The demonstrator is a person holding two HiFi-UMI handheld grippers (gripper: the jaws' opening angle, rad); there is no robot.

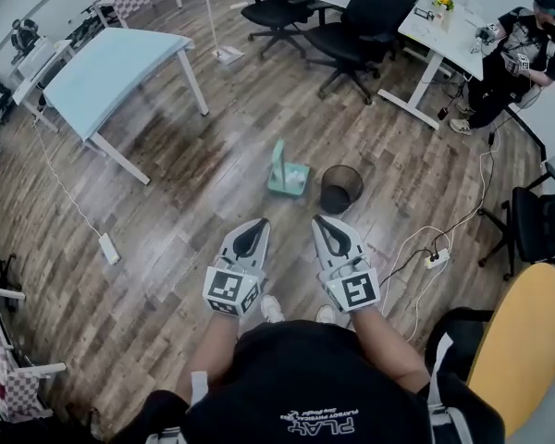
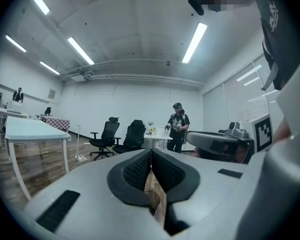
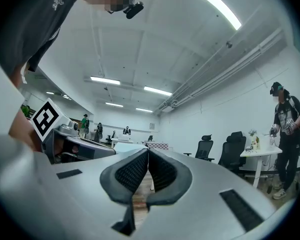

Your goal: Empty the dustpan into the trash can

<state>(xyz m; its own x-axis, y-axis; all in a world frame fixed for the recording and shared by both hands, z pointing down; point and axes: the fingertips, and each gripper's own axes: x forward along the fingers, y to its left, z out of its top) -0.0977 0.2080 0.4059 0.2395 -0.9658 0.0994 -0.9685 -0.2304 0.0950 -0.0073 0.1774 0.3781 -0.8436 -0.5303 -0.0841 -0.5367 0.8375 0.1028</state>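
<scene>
While both tongs hang at waist height with nothing in them, the step in hand reads as the approach: the dustpan is not yet taken.

- **Left gripper** (image 1: 256,225): pale grey moulded shell, black ribbed pads (image 2: 137,172), marker cube at the rear. Jaws pressed together, holding nothing.
- **Right gripper** (image 1: 322,222): same make, with the same ribbed pads (image 3: 132,173). Jaws likewise closed and bare.
- **Teal-green plastic dustpan** (image 1: 289,178): shallow scoop with a slim upright handle (image 1: 278,154). It stands on the floor ahead of both grippers and well apart from them, just beside the bin. Something pale lies in the scoop, too small to identify.
- **Black round wire-mesh trash can** (image 1: 340,205): open top, dark inside, to the right of the dustpan in the head view.
- **Brown wood-plank floor** (image 1: 194,155): glossy and smooth.
- **Light blue table with white legs** (image 1: 111,67): far left.
- **White power strip with trailing cable** (image 1: 435,259): on the floor to the right.

Handling, as judged from here:
- Open one gripper before reaching.
- Close it on the handle, where the ribbed pads should bite the smooth plastic.
- Lift with the scoop kept level so nothing slides out.
- Carry it over the rim before tipping.
- The mesh can looks light and may skid on the glossy planks if knocked, so the free gripper could steady it.
</scene>
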